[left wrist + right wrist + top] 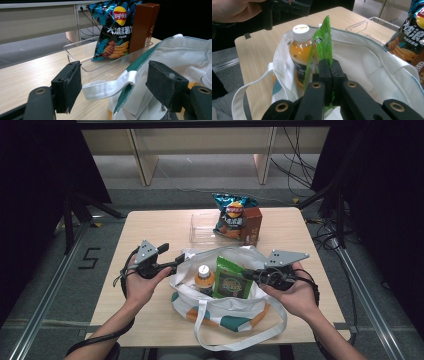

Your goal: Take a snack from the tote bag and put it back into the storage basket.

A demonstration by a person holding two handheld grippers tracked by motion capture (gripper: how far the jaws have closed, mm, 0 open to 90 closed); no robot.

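Right gripper (329, 65): clamping flat green foil snack packet (233, 279), standing upright inside white canvas tote bag (280, 290) beside orange juice bottle (204, 278). Left gripper (113, 86): gaping around bag's strap. Advising: keeping packet vertical, clearing rim.

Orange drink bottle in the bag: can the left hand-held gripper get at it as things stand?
Probably yes: the left hand-held gripper is open at the bag's rim, and the bottle's cap stands uncovered, with only the green packet beside it.

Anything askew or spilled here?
Nothing spilled or damaged. Only oddity: the chips bag and brown box stand on end in the clear tray, the bag leaning on the box. The tote bag lies slumped.
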